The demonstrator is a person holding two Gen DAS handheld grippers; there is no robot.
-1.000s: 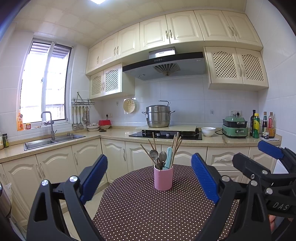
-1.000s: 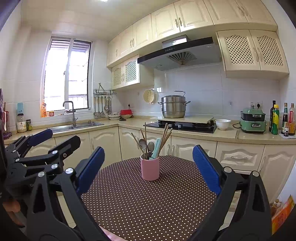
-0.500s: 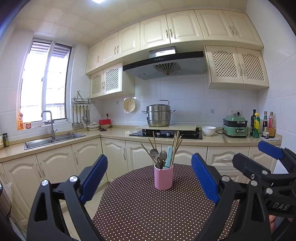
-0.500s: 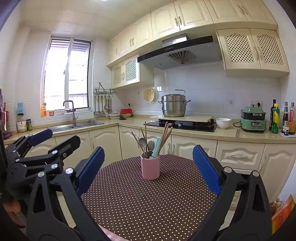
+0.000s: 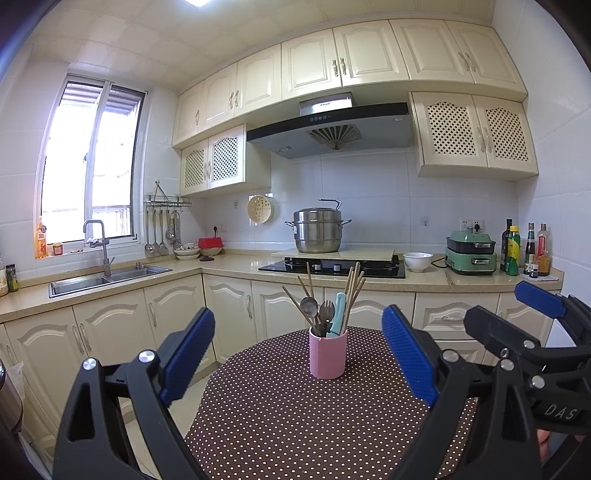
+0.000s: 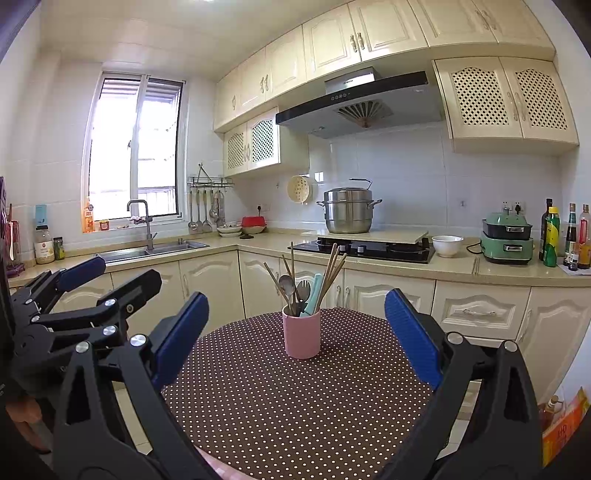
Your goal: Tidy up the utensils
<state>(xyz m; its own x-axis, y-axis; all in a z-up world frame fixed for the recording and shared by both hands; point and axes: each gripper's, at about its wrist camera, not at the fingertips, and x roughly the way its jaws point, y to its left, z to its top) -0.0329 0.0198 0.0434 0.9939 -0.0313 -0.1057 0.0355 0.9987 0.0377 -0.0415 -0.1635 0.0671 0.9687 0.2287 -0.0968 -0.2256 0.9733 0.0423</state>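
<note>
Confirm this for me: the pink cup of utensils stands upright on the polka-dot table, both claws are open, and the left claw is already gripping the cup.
One part is wrong: the left claw grips nothing. In the left wrist view its fingers stand wide apart, short of the pink cup. The rest holds: the cup stands upright on the polka-dot table, and the right claw is open too.

Bright, even daylight in both views. Main source is the window (image 5: 88, 166) at 9 o'clock, blown out to white; a ceiling light (image 5: 201, 3) glares at 12 o'clock in the left wrist view. Soft sheen on the steel pot (image 6: 349, 210) and wall tiles. Shadows faint. Focus sharp throughout, no motion blur. Strong fisheye bending, dark vignette in the corners.
</note>
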